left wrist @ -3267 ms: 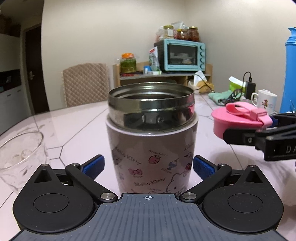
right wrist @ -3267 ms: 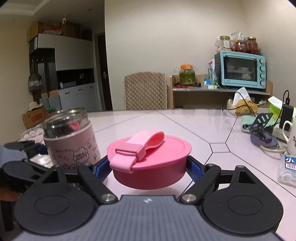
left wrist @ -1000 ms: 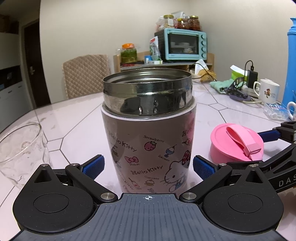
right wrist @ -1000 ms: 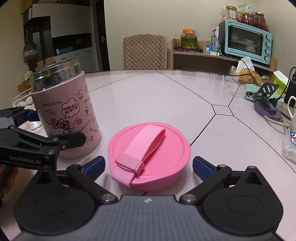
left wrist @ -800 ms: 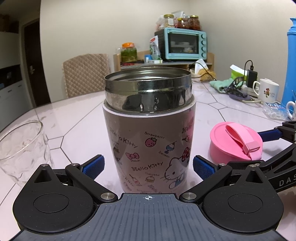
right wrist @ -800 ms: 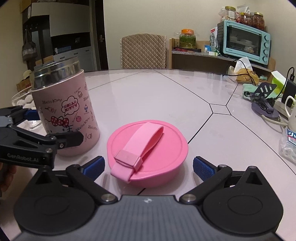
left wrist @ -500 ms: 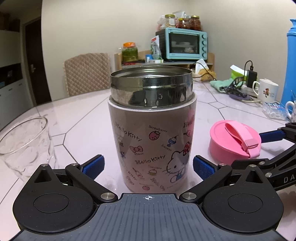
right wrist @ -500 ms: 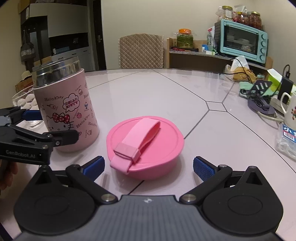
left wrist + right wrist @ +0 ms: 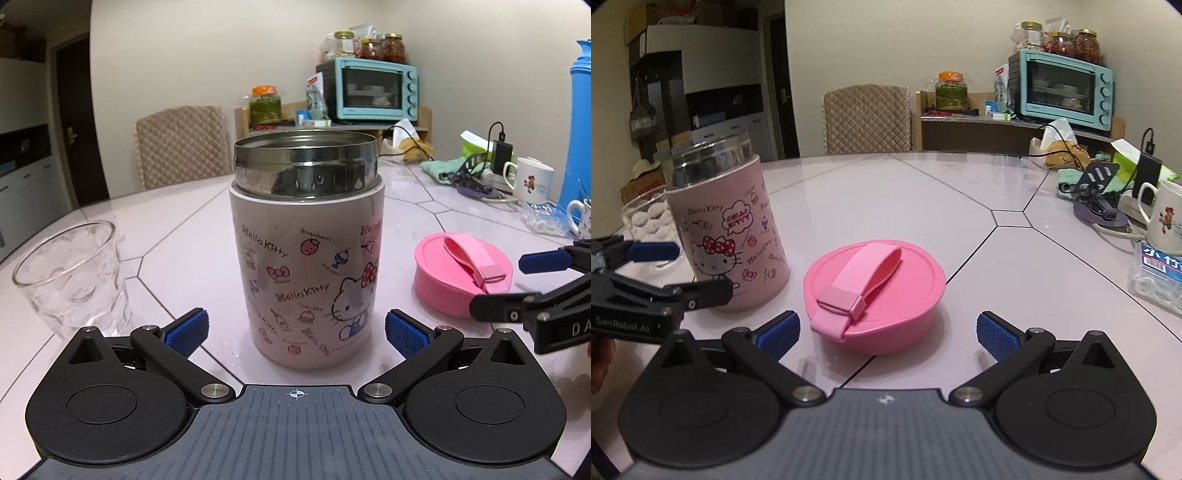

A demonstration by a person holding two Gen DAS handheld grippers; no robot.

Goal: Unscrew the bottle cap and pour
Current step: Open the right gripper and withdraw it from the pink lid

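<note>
A: Left-wrist view. Where does the flask sit relative to my fingers?

B: The Hello Kitty flask [image 9: 306,254] stands upright on the table [image 9: 184,229] at 12 o'clock, just beyond my left gripper [image 9: 295,330]. My jaws are spread wide, one blue pad on each side of its base, both clear of the wall (a gap shows on either side). Its steel mouth is uncapped.

A: And the cap?

B: The pink cap [image 9: 463,277] lies on the table at 2 o'clock from the flask, strap side up, apart from it. An empty glass tumbler [image 9: 74,277] stands at 9 o'clock.

A: Right-wrist view?

B: My right gripper [image 9: 886,330] is also spread wide and holds nothing. The cap [image 9: 875,291] rests at 12 o'clock, just ahead of and between my pads, touching neither. The flask [image 9: 727,225] stands at 10 o'clock, with the left gripper [image 9: 679,271] reaching in from 9 o'clock (its upper finger behind the flask's side, its lower in front).
</note>
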